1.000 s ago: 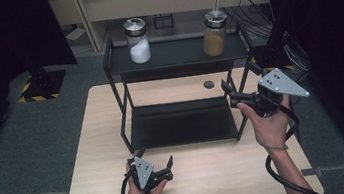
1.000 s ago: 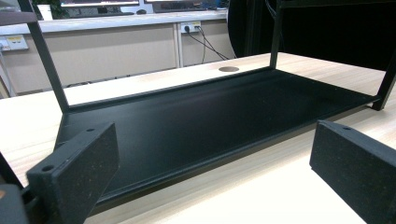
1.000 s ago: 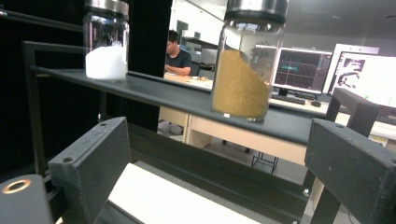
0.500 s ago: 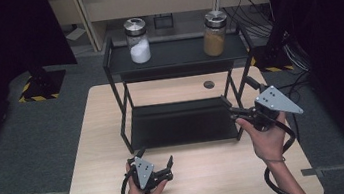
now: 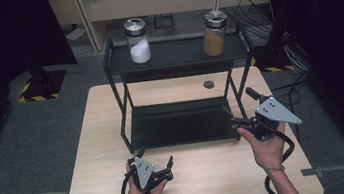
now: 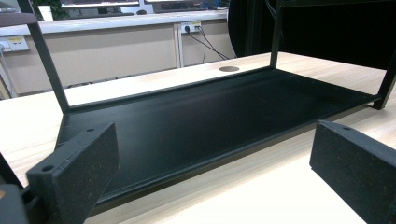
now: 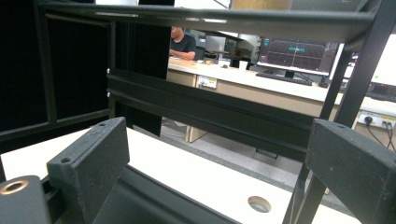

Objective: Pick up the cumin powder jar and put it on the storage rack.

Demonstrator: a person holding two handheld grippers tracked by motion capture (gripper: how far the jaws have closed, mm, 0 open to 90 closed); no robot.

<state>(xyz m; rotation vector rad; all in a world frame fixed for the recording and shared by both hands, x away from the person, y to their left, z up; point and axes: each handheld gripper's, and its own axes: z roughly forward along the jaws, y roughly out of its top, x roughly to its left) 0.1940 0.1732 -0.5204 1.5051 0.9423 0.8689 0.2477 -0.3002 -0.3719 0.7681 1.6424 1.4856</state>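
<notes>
Rack (image 5: 175, 58) apparently untouched; right gripper (image 5: 237, 114) wide open, empty

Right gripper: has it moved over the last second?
Yes. The right gripper has come down and toward the person, from beside the rack's top shelf to its front right leg.

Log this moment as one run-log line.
left gripper: open, on table | right gripper: open, beside rack | jars: on top shelf
</notes>
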